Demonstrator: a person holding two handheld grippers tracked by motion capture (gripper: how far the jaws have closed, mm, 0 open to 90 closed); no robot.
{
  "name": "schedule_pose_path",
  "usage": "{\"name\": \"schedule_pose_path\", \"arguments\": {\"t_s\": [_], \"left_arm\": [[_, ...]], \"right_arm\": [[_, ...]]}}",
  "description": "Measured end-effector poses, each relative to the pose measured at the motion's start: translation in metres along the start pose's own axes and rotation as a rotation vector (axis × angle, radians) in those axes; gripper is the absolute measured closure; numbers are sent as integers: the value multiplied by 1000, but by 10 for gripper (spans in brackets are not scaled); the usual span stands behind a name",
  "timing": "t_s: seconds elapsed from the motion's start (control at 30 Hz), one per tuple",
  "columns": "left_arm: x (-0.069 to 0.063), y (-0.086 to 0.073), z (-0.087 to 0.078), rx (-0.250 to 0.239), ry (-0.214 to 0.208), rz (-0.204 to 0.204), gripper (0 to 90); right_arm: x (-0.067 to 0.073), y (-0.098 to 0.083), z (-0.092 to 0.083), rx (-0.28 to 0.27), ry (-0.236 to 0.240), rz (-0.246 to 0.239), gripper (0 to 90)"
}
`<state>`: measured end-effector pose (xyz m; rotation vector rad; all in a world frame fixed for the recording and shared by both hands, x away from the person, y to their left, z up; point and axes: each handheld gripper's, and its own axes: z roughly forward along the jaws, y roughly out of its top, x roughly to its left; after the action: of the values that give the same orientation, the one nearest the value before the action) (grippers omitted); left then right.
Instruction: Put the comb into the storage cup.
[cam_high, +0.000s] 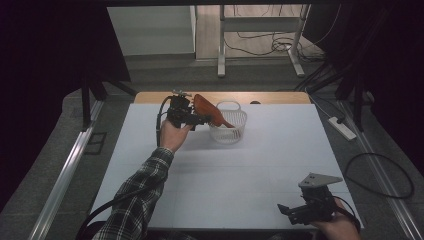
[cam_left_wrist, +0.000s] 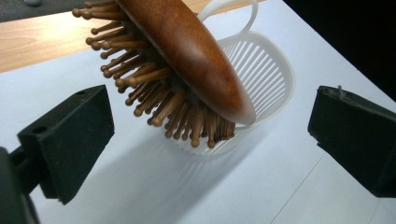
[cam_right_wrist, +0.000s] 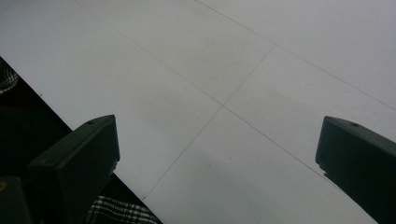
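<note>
A wooden hairbrush (cam_left_wrist: 187, 56) leans in a small white basket (cam_left_wrist: 275, 79), which serves as the landmark here. The brush has a smooth, glossy reddish-brown oval back and a bed of pale wooden pins, each tipped with a small round knob; the pins point down and toward the left gripper's camera. In the high view the hairbrush (cam_high: 207, 111) slants across the basket's (cam_high: 235, 131) near-left rim, its broad head sticking up and out on that side while its narrow handle end dips down inside the basket. The basket is round, with thin vertical slats and a looped handle on its far side, and it stands on the white table (cam_high: 250, 175) near the table's far edge.

The left gripper (cam_high: 194, 120) is just left of the basket, beside the brush head. Its jaws stand wide apart, one on either side of the brush, and neither pad touches the wood.

The right gripper (cam_high: 290, 212) is well away from the basket, at the table's near right corner. Its jaws are also spread wide, with nothing but bare table surface between them.
</note>
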<state>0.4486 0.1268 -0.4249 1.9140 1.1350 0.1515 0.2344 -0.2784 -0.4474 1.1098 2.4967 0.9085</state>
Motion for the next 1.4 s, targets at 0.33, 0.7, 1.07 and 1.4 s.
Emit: {"name": "schedule_pose_path", "arguments": {"t_s": [0.33, 0.7, 1.07, 1.4], "left_arm": [[-3, -4, -7, 8, 39, 59, 0], [-5, -10, -20, -10, 37, 86, 0], [-7, -19, -33, -25, 29, 111, 0], [-9, -29, -40, -21, 29, 132, 0]], "right_arm": [[0, 0, 0, 1, -1, 1, 1], [0, 0, 1, 5, -4, 1, 1], [0, 0, 0, 3, -9, 3, 1], [1, 0, -1, -5, -20, 3, 2]]}}
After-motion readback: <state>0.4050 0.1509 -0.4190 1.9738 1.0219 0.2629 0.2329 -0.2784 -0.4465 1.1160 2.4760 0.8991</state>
